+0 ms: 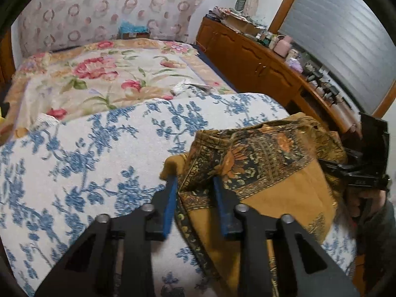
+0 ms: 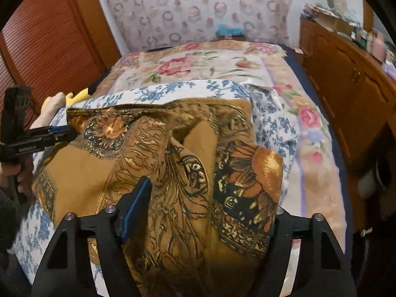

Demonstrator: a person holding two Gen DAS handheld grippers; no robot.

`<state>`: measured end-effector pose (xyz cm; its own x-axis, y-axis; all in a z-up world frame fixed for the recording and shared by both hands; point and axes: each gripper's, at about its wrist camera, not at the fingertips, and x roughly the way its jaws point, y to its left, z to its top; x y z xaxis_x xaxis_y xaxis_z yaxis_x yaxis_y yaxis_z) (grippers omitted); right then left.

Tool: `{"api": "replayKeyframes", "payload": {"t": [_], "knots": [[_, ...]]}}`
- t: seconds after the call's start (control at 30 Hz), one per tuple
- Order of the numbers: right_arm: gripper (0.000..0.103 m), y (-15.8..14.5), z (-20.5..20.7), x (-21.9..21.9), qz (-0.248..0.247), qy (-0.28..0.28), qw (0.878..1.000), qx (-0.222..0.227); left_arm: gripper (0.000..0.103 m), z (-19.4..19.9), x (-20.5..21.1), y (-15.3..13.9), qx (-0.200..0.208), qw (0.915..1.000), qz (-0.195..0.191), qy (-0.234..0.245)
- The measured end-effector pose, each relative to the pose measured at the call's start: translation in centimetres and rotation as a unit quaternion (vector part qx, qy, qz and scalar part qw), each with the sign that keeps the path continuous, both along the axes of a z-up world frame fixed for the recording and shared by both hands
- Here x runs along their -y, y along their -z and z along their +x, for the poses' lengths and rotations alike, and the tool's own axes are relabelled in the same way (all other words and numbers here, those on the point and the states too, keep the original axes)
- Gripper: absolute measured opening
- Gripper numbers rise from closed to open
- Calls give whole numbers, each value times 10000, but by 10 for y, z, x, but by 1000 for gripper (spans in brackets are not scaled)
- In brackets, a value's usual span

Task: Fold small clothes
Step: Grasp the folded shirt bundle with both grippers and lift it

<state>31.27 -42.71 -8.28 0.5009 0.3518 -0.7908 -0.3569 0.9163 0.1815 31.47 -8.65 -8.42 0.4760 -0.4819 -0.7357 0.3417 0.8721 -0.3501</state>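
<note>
Left claw (image 1: 195,180) straddles the ochre patterned cloth's (image 1: 272,170) edge.

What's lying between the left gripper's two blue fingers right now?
In the left wrist view, a bunched edge of the mustard patterned cloth lies between the left gripper's fingers, over the blue floral bedspread. Whether the jaws pinch it is unclear.

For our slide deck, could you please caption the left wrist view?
Left gripper straddling the edge of a brown patterned cloth on a blue-floral bedspread.
</note>
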Motion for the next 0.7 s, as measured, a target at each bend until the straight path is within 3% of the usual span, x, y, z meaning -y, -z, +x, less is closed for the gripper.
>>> {"api": "replayKeyframes", "payload": {"t": [0.03,0.1,0.17,0.23,0.37,0.47,0.7], "knots": [[71,1,1,0,13,-8,10000,-14,11,-1,0,-1,18,10000,-27,6],[69,0,0,1,42,-36,10000,-27,6,-4,3,-5,129,9999,-49,52],[59,-1,-2,2,117,-93,9999,-22,5,-9,4,-13,282,9995,-86,66],[37,-1,-3,3,235,-118,9997,-24,4,-15,4,-24,427,9988,-208,101],[19,-10,-9,-1,258,-171,9994,163,4,-29,0,-46,763,9964,-364,102],[16,-26,-19,-15,-6,-109,9988,468,4,-39,-9,-63,939,9943,-501,97],[15,-65,-28,-50,139,-343,9942,1007,4,-61,-48,-96,1416,9892,-305,-233]]}}
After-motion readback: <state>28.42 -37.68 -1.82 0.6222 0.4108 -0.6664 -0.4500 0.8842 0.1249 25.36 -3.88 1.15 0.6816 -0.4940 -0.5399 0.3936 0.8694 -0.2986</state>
